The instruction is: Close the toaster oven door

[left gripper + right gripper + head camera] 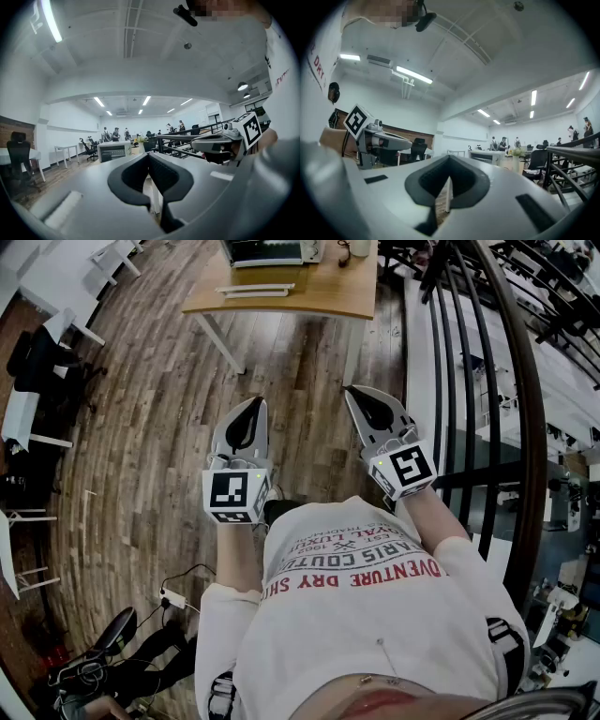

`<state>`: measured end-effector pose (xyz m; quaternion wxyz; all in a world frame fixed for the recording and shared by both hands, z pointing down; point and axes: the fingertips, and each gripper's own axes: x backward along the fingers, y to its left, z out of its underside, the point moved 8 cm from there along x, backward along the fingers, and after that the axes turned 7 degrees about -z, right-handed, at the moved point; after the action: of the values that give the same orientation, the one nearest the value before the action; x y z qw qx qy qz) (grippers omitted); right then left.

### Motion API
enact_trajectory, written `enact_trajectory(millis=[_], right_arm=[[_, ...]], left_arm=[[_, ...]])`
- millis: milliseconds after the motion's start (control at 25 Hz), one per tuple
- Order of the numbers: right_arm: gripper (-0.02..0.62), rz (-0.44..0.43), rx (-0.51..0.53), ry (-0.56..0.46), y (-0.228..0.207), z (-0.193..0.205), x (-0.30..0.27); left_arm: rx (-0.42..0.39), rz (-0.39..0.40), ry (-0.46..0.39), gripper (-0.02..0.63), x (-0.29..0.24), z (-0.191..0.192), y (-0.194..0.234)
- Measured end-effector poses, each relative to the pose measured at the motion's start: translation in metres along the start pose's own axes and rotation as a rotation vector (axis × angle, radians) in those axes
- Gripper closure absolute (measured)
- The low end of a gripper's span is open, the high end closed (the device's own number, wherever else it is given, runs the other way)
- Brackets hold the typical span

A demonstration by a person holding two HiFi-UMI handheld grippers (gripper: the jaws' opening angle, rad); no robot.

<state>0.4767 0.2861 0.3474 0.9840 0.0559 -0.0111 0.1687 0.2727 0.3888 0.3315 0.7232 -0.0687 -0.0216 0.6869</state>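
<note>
The person holds both tools out level in front of the body, side by side and apart from each other, above the wooden floor. The left gripper has its two dark fingers pressed together at the tips, and its own view shows nothing caught between them. The right gripper stands the same way: its own view shows the fingers meeting at the tips with nothing in them. The toaster oven sits well ahead of both sets of fingertips, far out of their reach, on a wooden table. From the left fingers it lies straight ahead and slightly to the left. From the right fingers it lies ahead and a little to the right. At this distance it is not clear whether its door is up or down. A pale long piece lies on the table on the side of the oven nearer the fingers; what it is cannot be made out. A dark railing runs along the outer side of the right fingers.
</note>
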Motion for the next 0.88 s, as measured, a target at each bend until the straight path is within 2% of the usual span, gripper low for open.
enact_trajectory(millis=[520,680,720,800,880], right_arm=[[0.609,-0.005,-0.019,-0.008,-0.02,0.009,-0.01],[0.609,-0.014,-0.03,-0.009,-0.025,0.013,-0.013],[0.609,-0.016,-0.032,-0.006,-0.026,0.015,-0.014],[0.609,-0.022,-0.039,0.002,-0.028,0.018,-0.017],[0.609,-0.027,-0.042,0.013,-0.029,0.02,-0.022]], left_arm=[[0.005,-0.009,0.019,0.594,-0.022,0.006,0.001],[0.032,-0.003,0.016,0.594,-0.028,0.013,-0.001],[0.042,0.001,0.019,0.586,-0.03,0.015,-0.002],[0.055,0.001,0.034,0.442,-0.033,0.021,0.0],[0.062,-0.013,0.051,0.43,-0.035,0.027,0.004]])
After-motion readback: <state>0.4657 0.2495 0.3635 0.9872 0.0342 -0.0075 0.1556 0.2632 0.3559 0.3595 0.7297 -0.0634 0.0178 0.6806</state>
